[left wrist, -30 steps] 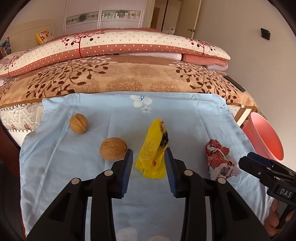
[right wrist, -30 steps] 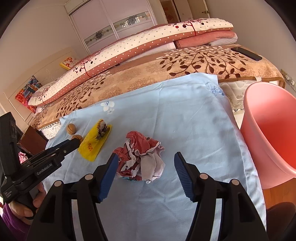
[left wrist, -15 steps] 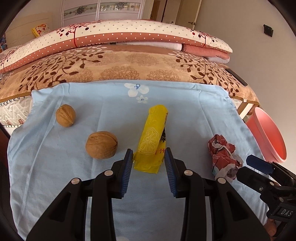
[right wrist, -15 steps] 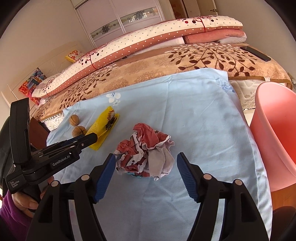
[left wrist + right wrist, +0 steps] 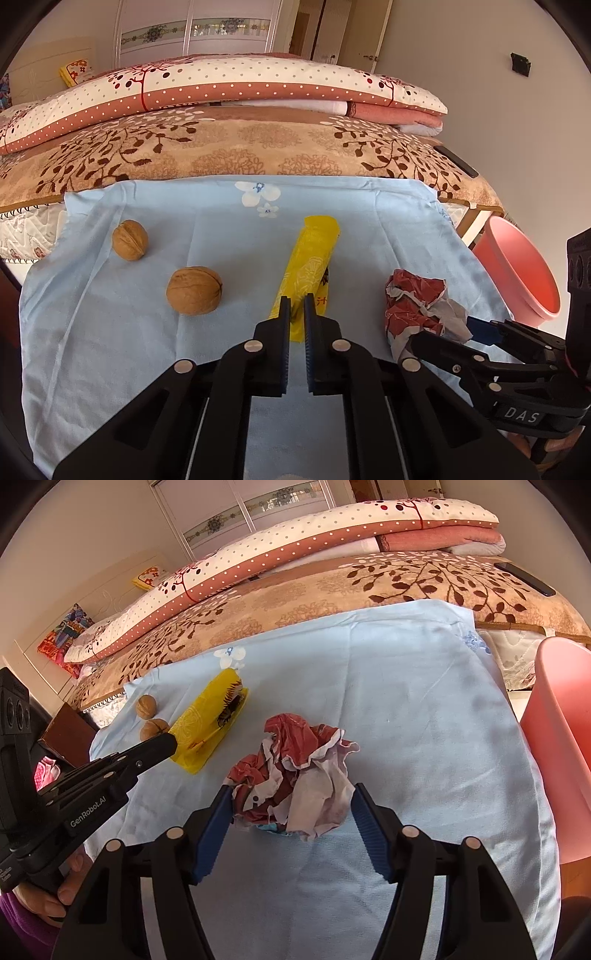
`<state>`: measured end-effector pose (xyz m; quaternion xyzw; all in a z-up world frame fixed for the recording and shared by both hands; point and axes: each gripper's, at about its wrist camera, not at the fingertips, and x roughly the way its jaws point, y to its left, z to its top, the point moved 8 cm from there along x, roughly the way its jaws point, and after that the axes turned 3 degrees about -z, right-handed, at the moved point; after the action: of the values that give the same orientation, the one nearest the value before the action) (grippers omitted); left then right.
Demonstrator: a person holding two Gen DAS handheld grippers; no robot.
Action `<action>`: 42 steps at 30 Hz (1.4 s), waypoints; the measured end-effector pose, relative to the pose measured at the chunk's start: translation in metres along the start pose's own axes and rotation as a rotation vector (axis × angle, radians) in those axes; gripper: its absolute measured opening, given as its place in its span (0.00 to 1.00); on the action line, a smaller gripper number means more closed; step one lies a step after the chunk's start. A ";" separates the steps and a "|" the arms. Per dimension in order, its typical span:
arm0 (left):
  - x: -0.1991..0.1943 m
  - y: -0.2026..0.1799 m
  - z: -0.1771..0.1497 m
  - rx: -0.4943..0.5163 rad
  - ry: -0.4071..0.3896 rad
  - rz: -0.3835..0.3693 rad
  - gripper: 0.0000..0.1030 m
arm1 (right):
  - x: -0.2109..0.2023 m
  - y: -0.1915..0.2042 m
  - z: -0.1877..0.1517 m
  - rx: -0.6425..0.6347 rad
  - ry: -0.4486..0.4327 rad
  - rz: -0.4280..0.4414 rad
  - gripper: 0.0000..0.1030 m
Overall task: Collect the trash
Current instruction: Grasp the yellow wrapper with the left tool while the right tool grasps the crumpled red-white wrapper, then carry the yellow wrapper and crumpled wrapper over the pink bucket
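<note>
A yellow wrapper [image 5: 312, 258] lies on the light blue cloth [image 5: 110, 332]; it also shows in the right wrist view [image 5: 207, 723]. My left gripper [image 5: 296, 306] is shut on the wrapper's near end. A crumpled red and white paper [image 5: 299, 779] lies to the right, also in the left wrist view [image 5: 417, 306]. My right gripper [image 5: 291, 812] is open, its blue pads on either side of the crumpled paper, the left pad touching it.
Two walnuts [image 5: 194, 290] [image 5: 130, 240] lie left of the wrapper. A pink bin [image 5: 565, 738] stands off the bed's right edge, also in the left wrist view [image 5: 517, 273]. Folded quilts [image 5: 221, 96] are piled behind the cloth. A dark phone [image 5: 524, 578] lies far right.
My left gripper has closed on the yellow wrapper's near end. My right gripper has moved forward until its open pads flank the crumpled paper.
</note>
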<state>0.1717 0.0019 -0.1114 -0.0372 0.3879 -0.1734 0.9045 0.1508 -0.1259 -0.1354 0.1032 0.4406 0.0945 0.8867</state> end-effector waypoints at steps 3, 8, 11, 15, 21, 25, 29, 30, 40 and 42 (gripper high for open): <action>-0.007 -0.003 0.000 -0.006 -0.011 -0.005 0.06 | -0.002 0.002 -0.002 -0.005 0.005 0.013 0.36; -0.015 -0.011 -0.002 0.002 -0.019 -0.012 0.06 | -0.010 0.005 -0.006 -0.024 -0.002 0.014 0.22; -0.022 -0.018 -0.004 0.008 -0.026 -0.017 0.06 | -0.018 0.002 -0.008 -0.025 -0.019 0.003 0.21; -0.031 -0.027 -0.006 0.022 -0.041 -0.022 0.06 | -0.030 -0.005 -0.013 -0.024 -0.029 -0.016 0.21; -0.048 -0.045 -0.015 0.034 -0.049 -0.053 0.05 | -0.047 -0.013 -0.025 -0.024 -0.030 -0.033 0.21; -0.060 -0.057 -0.026 0.052 -0.042 -0.074 0.05 | -0.061 -0.014 -0.029 -0.038 -0.044 -0.036 0.21; -0.068 -0.066 -0.041 0.072 -0.017 -0.088 0.05 | -0.070 -0.013 -0.036 -0.046 -0.042 -0.033 0.21; -0.069 -0.067 -0.045 0.076 -0.009 -0.088 0.05 | -0.072 -0.013 -0.039 -0.048 -0.041 -0.031 0.21; -0.070 -0.068 -0.081 0.066 0.079 -0.047 0.05 | -0.088 -0.016 -0.057 -0.047 -0.040 -0.015 0.21; -0.068 -0.067 -0.085 0.056 0.097 -0.036 0.06 | -0.091 -0.016 -0.059 -0.050 -0.042 -0.011 0.21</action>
<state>0.0491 -0.0319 -0.1103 -0.0101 0.4256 -0.2019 0.8821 0.0507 -0.1588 -0.1052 0.0806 0.4200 0.0986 0.8985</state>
